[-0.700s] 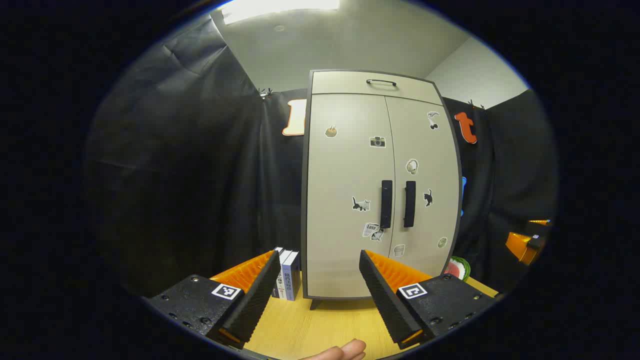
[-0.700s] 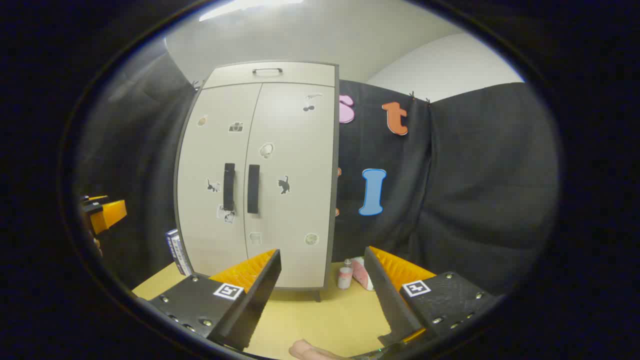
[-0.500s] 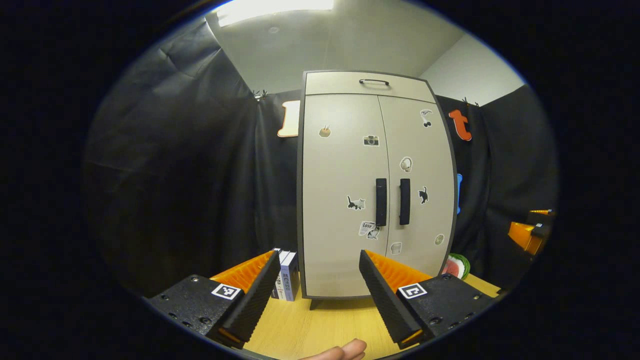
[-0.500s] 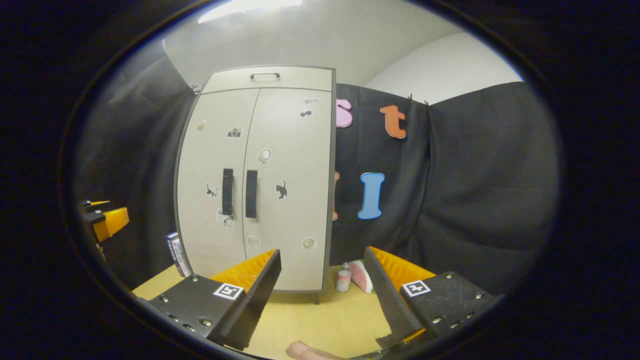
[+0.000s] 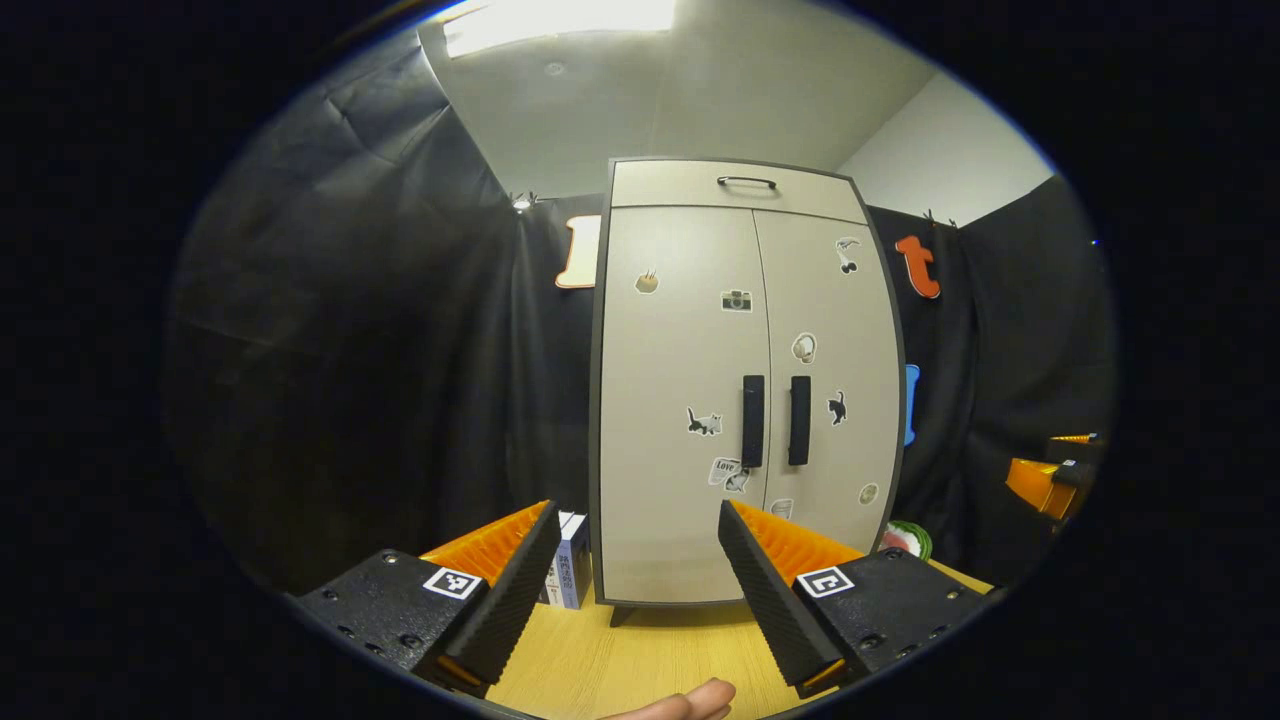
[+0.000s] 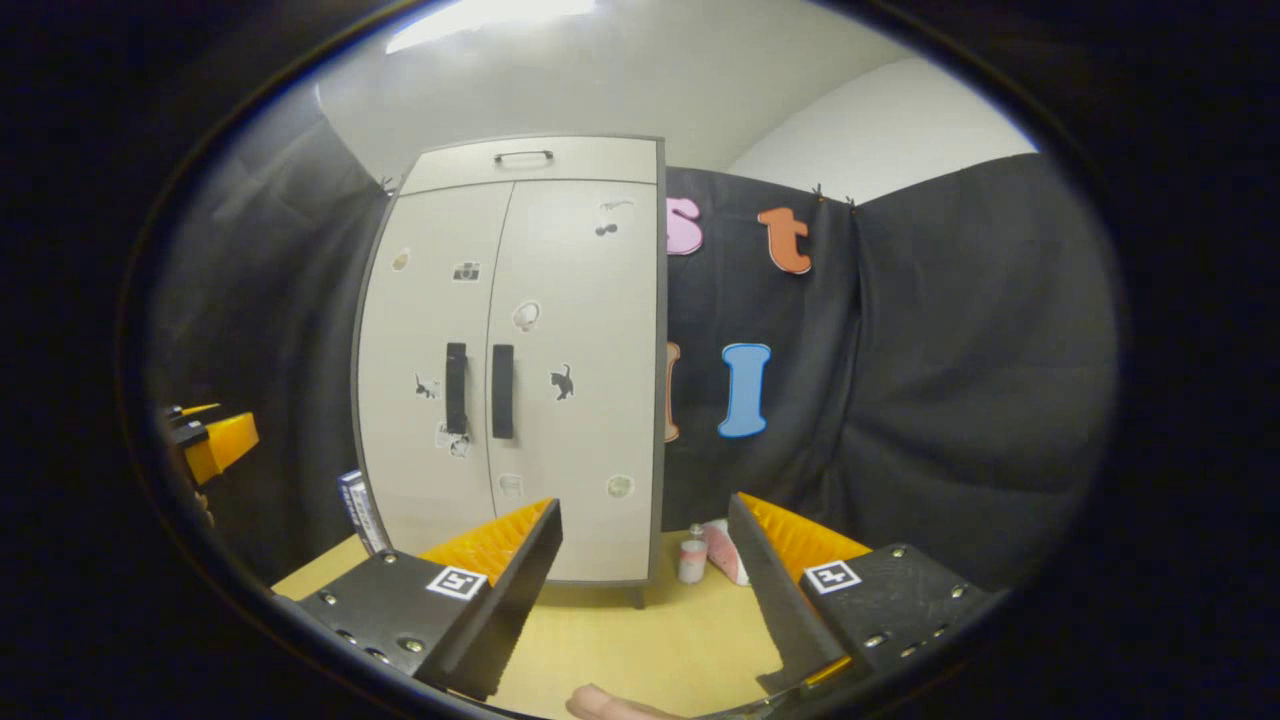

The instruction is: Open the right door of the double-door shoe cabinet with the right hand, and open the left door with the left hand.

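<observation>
Beige flat-fronted shoe cabinet (image 5: 680, 400), slim bar handles (image 5: 753, 421).

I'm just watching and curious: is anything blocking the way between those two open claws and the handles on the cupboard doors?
Nothing visible does. The left gripper and right gripper are both open, short of the shut cabinet. Bare table lies ahead of its left handle and right handle. The books and small bottle stand beside it.
</observation>
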Available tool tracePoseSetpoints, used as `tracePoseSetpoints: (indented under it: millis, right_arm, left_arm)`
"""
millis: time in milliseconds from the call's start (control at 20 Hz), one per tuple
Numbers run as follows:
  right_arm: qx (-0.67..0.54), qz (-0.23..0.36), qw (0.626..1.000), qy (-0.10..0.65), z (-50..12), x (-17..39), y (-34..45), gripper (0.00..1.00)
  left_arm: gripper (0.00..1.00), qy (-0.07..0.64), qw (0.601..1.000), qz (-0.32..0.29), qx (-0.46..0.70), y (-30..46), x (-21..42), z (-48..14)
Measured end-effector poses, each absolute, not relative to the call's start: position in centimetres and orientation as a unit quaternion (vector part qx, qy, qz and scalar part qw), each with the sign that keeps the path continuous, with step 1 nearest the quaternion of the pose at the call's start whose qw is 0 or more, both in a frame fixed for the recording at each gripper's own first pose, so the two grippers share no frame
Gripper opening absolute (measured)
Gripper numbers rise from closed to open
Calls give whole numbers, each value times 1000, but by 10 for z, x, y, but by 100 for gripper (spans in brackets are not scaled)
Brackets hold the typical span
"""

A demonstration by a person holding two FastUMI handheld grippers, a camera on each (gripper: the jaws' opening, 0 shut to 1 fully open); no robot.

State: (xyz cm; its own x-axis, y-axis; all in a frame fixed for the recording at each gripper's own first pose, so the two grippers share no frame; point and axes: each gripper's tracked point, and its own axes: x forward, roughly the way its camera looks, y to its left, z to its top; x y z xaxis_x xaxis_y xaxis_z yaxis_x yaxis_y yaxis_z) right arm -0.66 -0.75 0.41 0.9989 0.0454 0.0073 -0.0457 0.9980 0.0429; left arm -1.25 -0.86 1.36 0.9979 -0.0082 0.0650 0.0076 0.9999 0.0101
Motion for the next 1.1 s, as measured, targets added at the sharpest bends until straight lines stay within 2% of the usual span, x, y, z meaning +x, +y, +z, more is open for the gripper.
tracePoseSetpoints:
  millis: [50,450,500,600,700,750,800,900,1050,1100]
  right_arm:
    - [23,26,999,-1,4,-8,-7,96]
    - [16,34,999,5,2,-2,-1,96]
    - [15,35,999,4,1,2,1,99]
    - [18,45,999,1,2,12,11,99]
    - [17,50,999,-1,4,25,18,96]
    - [16,53,998,-4,6,32,24,100]
    - [15,52,998,-6,7,42,27,96]
    - [15,59,998,-12,13,64,42,100]
    - [26,63,998,-7,15,103,62,96]
    - [21,69,997,-4,18,117,71,99]
  left_arm:
    - [98,-34,999,-3,5,-9,-13,14]
    - [99,-29,999,-13,3,-11,-9,6]
    - [99,-30,999,-13,6,-11,-8,6]
    - [99,-30,999,-15,5,-11,-7,2]
    - [98,-24,999,-25,2,-14,-3,-5]
    - [99,-22,999,-27,4,-14,-1,-8]
    - [99,-21,999,-27,5,-13,1,-10]
    - [99,-23,999,-26,8,-12,3,-15]
    - [99,-19,999,-31,10,-12,4,-25]
    - [98,-19,999,-28,12,-10,3,-28]
